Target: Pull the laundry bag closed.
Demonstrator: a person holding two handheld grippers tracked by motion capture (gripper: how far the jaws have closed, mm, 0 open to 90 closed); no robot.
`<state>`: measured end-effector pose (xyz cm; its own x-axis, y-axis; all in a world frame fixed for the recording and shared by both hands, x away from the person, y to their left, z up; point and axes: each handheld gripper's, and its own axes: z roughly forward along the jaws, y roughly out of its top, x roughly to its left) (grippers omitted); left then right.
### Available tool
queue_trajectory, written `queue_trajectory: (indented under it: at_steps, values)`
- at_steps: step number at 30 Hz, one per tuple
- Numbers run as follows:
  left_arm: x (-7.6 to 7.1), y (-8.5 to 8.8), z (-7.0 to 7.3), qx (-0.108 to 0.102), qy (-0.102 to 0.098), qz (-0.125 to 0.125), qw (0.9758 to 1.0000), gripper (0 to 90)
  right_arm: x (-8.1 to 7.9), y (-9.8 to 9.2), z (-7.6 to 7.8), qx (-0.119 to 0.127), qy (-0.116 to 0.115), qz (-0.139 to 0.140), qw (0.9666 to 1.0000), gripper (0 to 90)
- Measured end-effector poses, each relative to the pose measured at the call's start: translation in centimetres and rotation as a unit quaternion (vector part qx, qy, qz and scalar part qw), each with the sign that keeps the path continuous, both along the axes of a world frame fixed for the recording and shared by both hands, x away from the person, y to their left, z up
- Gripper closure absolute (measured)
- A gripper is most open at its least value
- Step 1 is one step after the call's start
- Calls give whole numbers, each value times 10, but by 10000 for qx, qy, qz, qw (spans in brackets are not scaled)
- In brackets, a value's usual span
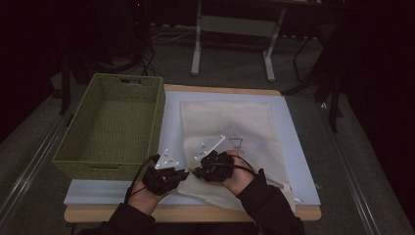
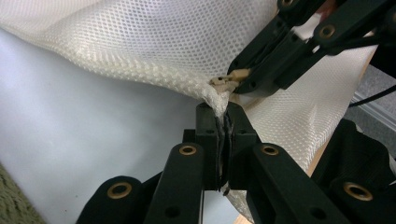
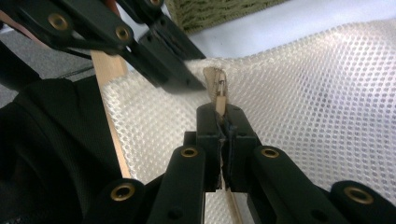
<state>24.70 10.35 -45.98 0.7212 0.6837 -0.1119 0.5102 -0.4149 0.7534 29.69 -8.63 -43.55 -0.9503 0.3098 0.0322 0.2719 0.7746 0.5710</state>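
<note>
A white mesh bag [image 1: 235,127] lies flat on a pale blue mat [image 1: 171,122], its near left corner lifted. My left gripper [image 1: 185,173] is shut on the fabric of that corner; in the left gripper view the jaws [image 2: 223,112] pinch the mesh [image 2: 154,42] just below the tan zipper pull [image 2: 229,80]. My right gripper [image 1: 196,171] meets it tip to tip from the right. In the right gripper view it [image 3: 223,113] is shut on the zipper pull [image 3: 216,88], with the left gripper's jaws [image 3: 184,77] close by on the bag.
A green woven basket [image 1: 157,115] stands empty at the mat's left side, its corner [image 3: 210,11] close behind the grippers. The table's wooden front edge [image 1: 195,214] runs just below the hands. A desk frame [image 1: 198,44] stands on the floor beyond the table.
</note>
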Motion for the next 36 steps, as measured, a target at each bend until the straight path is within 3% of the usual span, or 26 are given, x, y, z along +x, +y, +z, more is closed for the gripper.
queue_trajectory:
  at_steps: [3,5,10,12,15,21,27,36]
  values:
    - [-1,-1,4,-29,-33,11,10000,873,0,-2,0,15,33,-25,10000,867]
    - [-4,-6,5,145,-150,-17,9998,876,0,-4,-1,48,120,-55,9999,867]
    - [-4,-10,5,201,-133,-46,9997,880,2,-7,-10,61,271,-74,9996,875]
    - [-5,-9,10,137,-257,25,9996,882,1,-6,-18,-193,284,-148,9993,876]
    - [1,-2,10,-124,-55,90,9999,881,2,-10,-29,-246,309,-213,9990,876]
    - [-3,-6,3,53,-89,43,9999,879,6,-20,-34,-274,389,-300,9984,875]
    - [-3,-1,2,-2,-92,147,9998,880,8,-38,-40,-263,433,-453,9977,875]
    - [-5,-2,-6,34,-18,87,10000,880,13,-77,-41,-218,460,-853,9950,873]
